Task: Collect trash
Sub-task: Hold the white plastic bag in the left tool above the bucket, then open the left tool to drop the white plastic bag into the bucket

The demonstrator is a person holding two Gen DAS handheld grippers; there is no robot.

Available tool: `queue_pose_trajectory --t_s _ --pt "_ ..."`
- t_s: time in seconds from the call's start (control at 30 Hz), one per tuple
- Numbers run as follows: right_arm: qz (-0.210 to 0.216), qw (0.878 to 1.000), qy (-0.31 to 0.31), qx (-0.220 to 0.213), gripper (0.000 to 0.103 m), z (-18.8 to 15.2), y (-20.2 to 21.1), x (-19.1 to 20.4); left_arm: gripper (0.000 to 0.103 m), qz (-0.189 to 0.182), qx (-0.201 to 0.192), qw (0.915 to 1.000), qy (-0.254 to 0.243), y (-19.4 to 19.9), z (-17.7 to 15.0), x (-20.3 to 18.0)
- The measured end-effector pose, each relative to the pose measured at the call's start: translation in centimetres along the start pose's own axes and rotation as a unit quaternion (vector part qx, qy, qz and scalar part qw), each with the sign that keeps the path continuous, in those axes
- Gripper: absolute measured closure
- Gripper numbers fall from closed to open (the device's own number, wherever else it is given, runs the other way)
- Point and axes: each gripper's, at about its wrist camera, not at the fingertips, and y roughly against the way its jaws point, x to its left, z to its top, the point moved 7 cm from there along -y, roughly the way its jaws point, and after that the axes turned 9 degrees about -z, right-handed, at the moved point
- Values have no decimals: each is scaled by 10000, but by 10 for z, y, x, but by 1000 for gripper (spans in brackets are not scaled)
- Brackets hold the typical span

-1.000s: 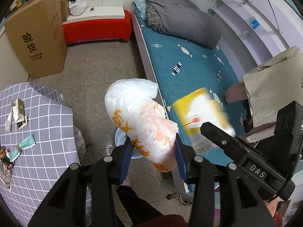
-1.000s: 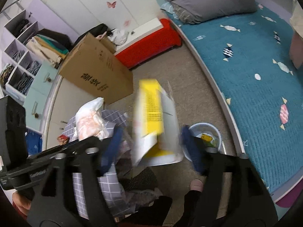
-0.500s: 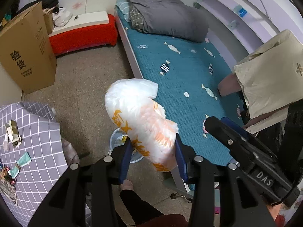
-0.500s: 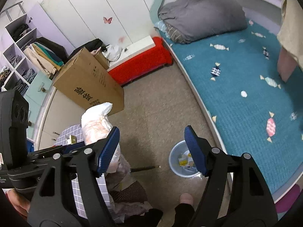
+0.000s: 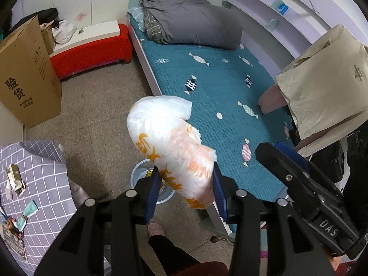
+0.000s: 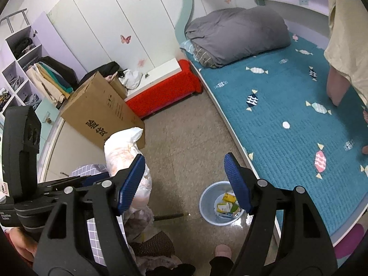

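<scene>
My left gripper (image 5: 185, 184) is shut on a crumpled white plastic bag with orange print (image 5: 170, 145), held up in the air above the floor. Below it, partly hidden by the bag, sits a small pale-blue trash bin (image 5: 140, 174). In the right wrist view my right gripper (image 6: 184, 181) stands open with nothing between its blue pads (image 6: 237, 181). The bin (image 6: 207, 197) lies on the floor just below and right of it, holding a yellow box (image 6: 228, 199) and other packaging. The bag (image 6: 122, 151) and left gripper show at the left there.
A grey-checked table (image 5: 46, 184) with small wrappers (image 5: 13, 179) stands at lower left. A teal bed (image 5: 218, 96) with a grey duvet runs along the right. A cardboard box (image 5: 25, 76) and a red bench (image 5: 92, 50) line the far wall. A person's foot (image 6: 222, 251) rests near the bin.
The yellow box left my right gripper and now lies in the bin; the right gripper stands empty and has lifted. My left gripper shifted with the bag still held.
</scene>
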Motion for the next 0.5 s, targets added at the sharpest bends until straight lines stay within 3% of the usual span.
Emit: queue_pose_trajectory --t_s 0.17,0.23,0.5 --pt "-62 9997 -92 -217 32 6 10 -7 54 37 -195 9997 -105 2 9 -5" --pt "-76 9995 -140 -256 31 8 13 -10 33 31 -239 9997 -76 2 11 -5" --pt "-51 9996 -123 -236 31 4 15 -5 29 129 -354 9993 13 6 11 -2"
